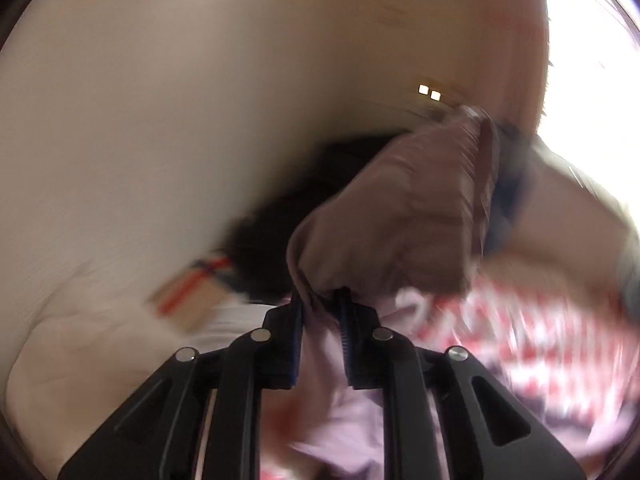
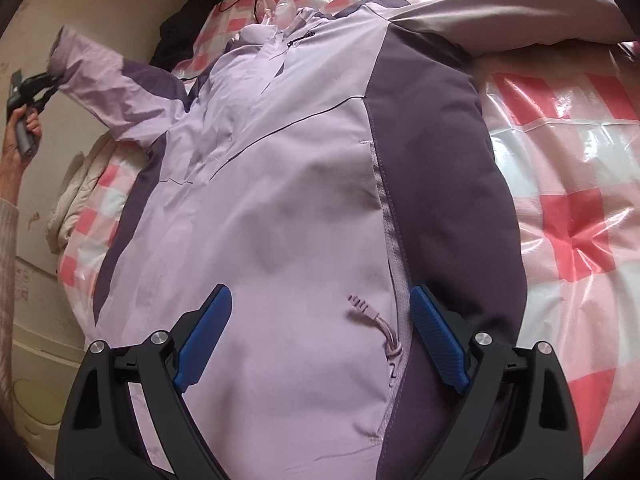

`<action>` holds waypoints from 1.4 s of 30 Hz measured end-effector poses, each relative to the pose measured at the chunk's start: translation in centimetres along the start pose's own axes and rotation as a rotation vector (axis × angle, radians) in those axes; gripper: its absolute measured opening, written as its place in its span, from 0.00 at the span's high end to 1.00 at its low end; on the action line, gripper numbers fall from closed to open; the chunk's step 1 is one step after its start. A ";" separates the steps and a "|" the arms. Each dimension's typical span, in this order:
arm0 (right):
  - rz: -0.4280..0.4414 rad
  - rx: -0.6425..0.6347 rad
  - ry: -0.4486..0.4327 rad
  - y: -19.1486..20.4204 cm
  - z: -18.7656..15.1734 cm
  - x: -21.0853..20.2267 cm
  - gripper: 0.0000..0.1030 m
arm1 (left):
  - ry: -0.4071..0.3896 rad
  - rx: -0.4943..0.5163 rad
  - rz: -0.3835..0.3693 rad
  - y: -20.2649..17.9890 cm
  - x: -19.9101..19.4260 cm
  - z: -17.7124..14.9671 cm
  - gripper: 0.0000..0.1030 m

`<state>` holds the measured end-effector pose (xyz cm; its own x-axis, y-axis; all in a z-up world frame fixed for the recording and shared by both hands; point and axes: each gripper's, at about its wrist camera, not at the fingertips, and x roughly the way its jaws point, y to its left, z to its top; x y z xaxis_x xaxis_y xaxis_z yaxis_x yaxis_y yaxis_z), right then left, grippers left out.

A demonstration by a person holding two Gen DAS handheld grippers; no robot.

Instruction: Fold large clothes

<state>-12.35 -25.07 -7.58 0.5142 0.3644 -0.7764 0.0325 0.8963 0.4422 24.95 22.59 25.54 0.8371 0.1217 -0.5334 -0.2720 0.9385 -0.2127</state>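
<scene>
- While the right tongs (image 2: 320,336) hang with blue pads spread wide and nothing pinched, the lilac jacket (image 2: 280,208) lies flat directly beneath them, its hem nearest at six o'clock.
- A pale drawcord (image 2: 380,332) curls on the hem fabric between the two pads, closer to the right one.
- Spread on the bed (image 2: 560,220), which has a pink-and-white checked cover under crinkled clear plastic, the jacket runs its long axis from six o'clock up to twelve o'clock, collar and zip at the far end.
- A dark purple side panel (image 2: 440,160) runs along the jacket's right edge, from five o'clock toward one o'clock.
- At nine o'clock a bunched cream cloth (image 2: 76,200) sits at the bed's edge beside the jacket.
- Toward ten o'clock the jacket's sleeve (image 2: 104,76) is raised off the bed; the left tongs (image 2: 50,80) are clenched on its cuff, held by a hand (image 2: 24,136).
- In the left wrist view, much blurred, sleeve fabric is pinched between the nearly closed pads of the left tongs (image 1: 320,304) and bulges away toward one o'clock.
- At twelve o'clock a black garment (image 2: 188,20) lies beyond the collar, and a grey-lilac cushion (image 2: 520,20) lies past the shoulder at one o'clock.
</scene>
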 end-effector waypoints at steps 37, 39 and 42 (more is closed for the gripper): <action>0.168 0.286 0.215 -6.3 -13.3 -9.2 0.21 | 0.847 -0.102 -0.474 17.4 -14.5 -39.8 0.07; 0.215 0.280 0.212 -5.7 -13.6 -10.1 0.21 | 0.876 -0.006 -0.441 15.8 -14.0 -40.3 0.07; 0.280 0.255 0.201 -4.6 -13.1 -11.2 0.20 | 0.907 0.048 -0.439 14.6 -13.3 -40.9 0.07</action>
<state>-29.50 -29.97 -6.86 0.3566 0.6498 -0.6713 0.1392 0.6735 0.7260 -9.55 21.47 -3.97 0.1757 -0.5104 -0.8418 0.0095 0.8559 -0.5170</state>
